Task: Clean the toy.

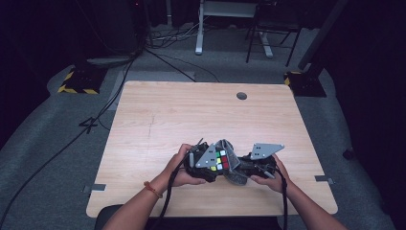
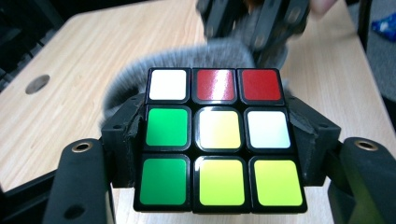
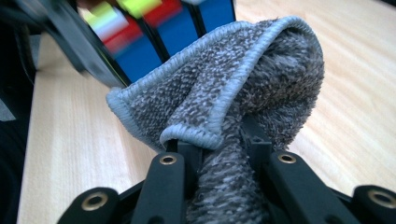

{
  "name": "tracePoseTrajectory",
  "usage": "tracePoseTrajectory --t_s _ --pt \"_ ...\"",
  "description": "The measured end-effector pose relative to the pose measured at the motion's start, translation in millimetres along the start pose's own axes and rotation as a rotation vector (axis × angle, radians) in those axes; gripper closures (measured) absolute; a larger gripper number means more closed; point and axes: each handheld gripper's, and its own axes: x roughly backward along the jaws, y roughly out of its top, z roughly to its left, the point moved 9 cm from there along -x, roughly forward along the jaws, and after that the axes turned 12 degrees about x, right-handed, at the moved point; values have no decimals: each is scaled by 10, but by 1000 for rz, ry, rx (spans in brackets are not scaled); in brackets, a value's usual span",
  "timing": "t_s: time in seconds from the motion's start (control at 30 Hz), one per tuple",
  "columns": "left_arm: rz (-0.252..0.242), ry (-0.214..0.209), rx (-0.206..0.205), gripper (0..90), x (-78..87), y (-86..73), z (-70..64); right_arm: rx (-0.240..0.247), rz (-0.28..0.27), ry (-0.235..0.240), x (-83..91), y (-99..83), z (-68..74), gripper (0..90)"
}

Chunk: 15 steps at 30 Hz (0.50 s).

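Observation:
A colour cube (image 1: 221, 160) sits clamped between the jaws of my left gripper (image 1: 210, 165), above the front middle of the wooden table (image 1: 158, 120). In the left gripper view the cube (image 2: 219, 137) shows white, red, green and yellow squares. My right gripper (image 1: 246, 165) is shut on a grey cloth (image 1: 232, 160). The right gripper view has the cloth (image 3: 243, 93) bunched between the black jaws and pressed against the blue side of the cube (image 3: 154, 32). Behind the cube, the left gripper view shows the cloth (image 2: 187, 58) and the right gripper (image 2: 254, 21).
A round cable hole (image 1: 242, 96) is near the table's far edge. Cables trail from both grippers off the front edge. Beyond the table stand a desk frame (image 1: 201, 28) and a stand base with yellow-black stripes (image 1: 79, 81).

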Motion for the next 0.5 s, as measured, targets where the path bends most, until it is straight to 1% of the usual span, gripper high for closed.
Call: tracePoseTrajectory --t_s 0.1,0.17,0.23,0.3,0.37,0.4,0.47,0.5 --pt "-15 -5 7 333 9 11 0 -15 -17 12 5 0 -7 751" --pt "-16 -14 16 332 4 6 0 -22 -42 23 26 29 1 751" --pt "14 3 -3 331 -34 -33 -1 -23 -67 26 53 70 7 751" --pt "40 8 -18 331 -75 -68 -15 -8 -86 24 83 128 28 752" --pt "46 -1 -14 331 -85 -72 -19 11 -85 14 104 156 48 751" --pt "48 1 -15 332 -89 -70 -14 16 -92 13 123 170 51 751" --pt "54 5 -14 332 -96 -71 -20 13 -119 14 163 213 47 752" --pt "53 5 -12 332 -95 -69 -17 17 -115 11 165 220 47 752"
